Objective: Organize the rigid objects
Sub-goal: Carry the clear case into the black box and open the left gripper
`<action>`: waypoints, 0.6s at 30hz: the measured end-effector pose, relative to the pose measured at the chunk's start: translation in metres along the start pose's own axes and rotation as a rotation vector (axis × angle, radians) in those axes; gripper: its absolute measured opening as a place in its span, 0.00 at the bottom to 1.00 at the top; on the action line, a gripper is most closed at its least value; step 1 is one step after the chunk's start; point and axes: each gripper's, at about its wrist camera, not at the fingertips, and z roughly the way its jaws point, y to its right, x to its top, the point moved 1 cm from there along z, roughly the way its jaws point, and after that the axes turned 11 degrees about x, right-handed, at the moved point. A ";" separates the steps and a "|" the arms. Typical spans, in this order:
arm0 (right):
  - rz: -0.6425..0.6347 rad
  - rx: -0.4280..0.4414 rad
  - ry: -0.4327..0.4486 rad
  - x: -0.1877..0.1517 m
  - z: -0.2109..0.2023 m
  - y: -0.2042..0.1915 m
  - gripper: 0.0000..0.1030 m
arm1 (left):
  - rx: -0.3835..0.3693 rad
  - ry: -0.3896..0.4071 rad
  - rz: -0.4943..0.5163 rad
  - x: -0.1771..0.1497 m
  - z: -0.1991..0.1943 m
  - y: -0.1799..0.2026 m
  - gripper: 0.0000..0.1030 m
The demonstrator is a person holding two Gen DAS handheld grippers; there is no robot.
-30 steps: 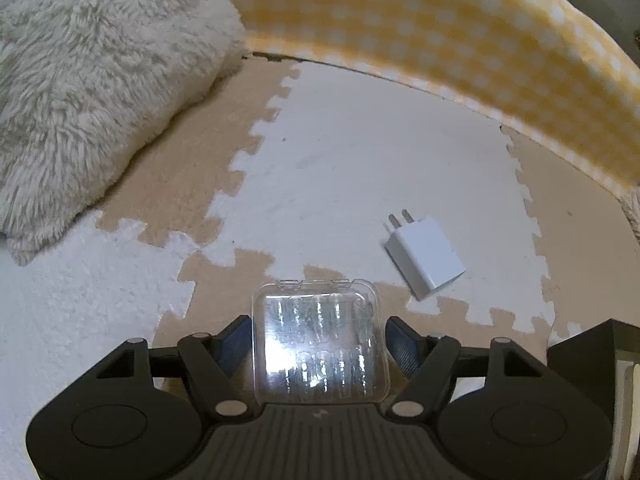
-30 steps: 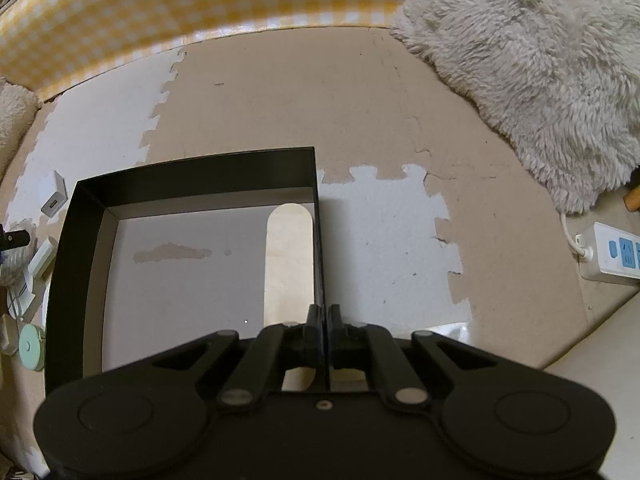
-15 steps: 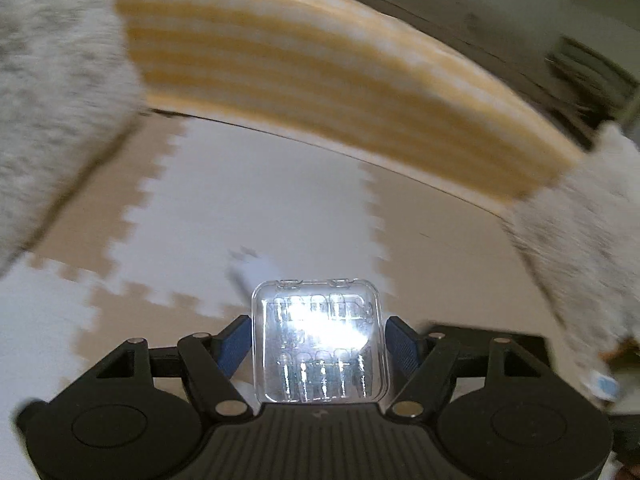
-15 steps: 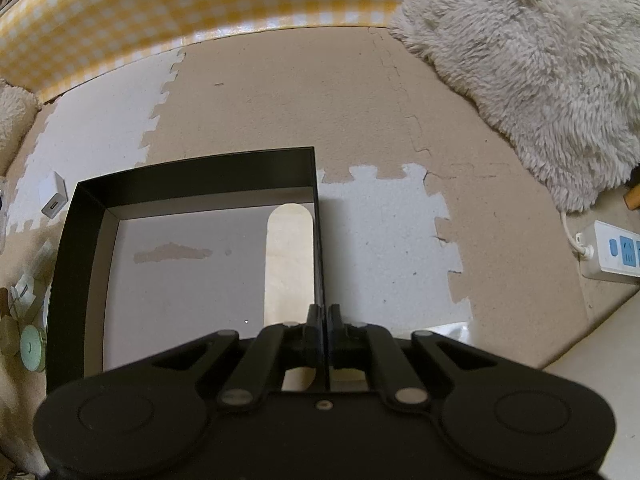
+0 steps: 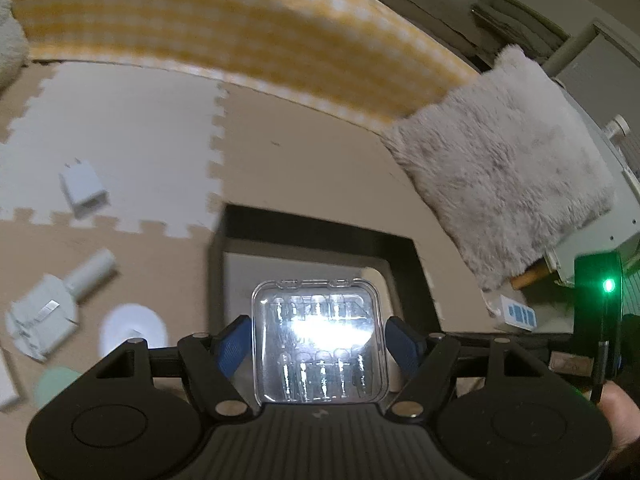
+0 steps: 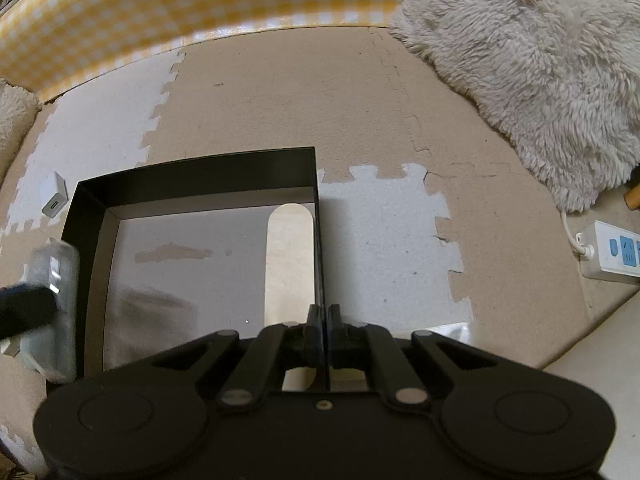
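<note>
My left gripper (image 5: 318, 340) is shut on a clear plastic case (image 5: 320, 340) and holds it above the near side of the black box (image 5: 320, 228). From the right wrist view the case (image 6: 52, 280) shows blurred at the box's left wall. My right gripper (image 6: 323, 312) is shut on the right wall of the black box (image 6: 200, 168), which is open-topped with a pale strip (image 6: 288, 264) lying inside. A white charger (image 5: 82, 190) lies on the white mat; it also shows in the right wrist view (image 6: 54, 200).
Left of the box lie a white tube (image 5: 92, 270), a crumpled white piece (image 5: 40, 320), a white round item (image 5: 132, 328) and a mint-green item (image 5: 56, 386). A fluffy cushion (image 6: 532, 64), a power strip (image 6: 612, 250) and a yellow checked wall (image 6: 160, 4) border the mat.
My left gripper has swung right with the clear case, from over the charger to over the black box. My right gripper has held still on the box wall.
</note>
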 end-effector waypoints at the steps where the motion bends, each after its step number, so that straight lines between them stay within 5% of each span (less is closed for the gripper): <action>1: -0.001 0.000 0.000 0.000 0.000 0.000 0.03 | -0.010 -0.005 -0.009 -0.003 0.005 0.004 0.71; 18: 0.049 0.034 0.011 0.000 -0.001 0.006 0.03 | 0.023 -0.010 -0.011 -0.019 0.043 0.031 0.71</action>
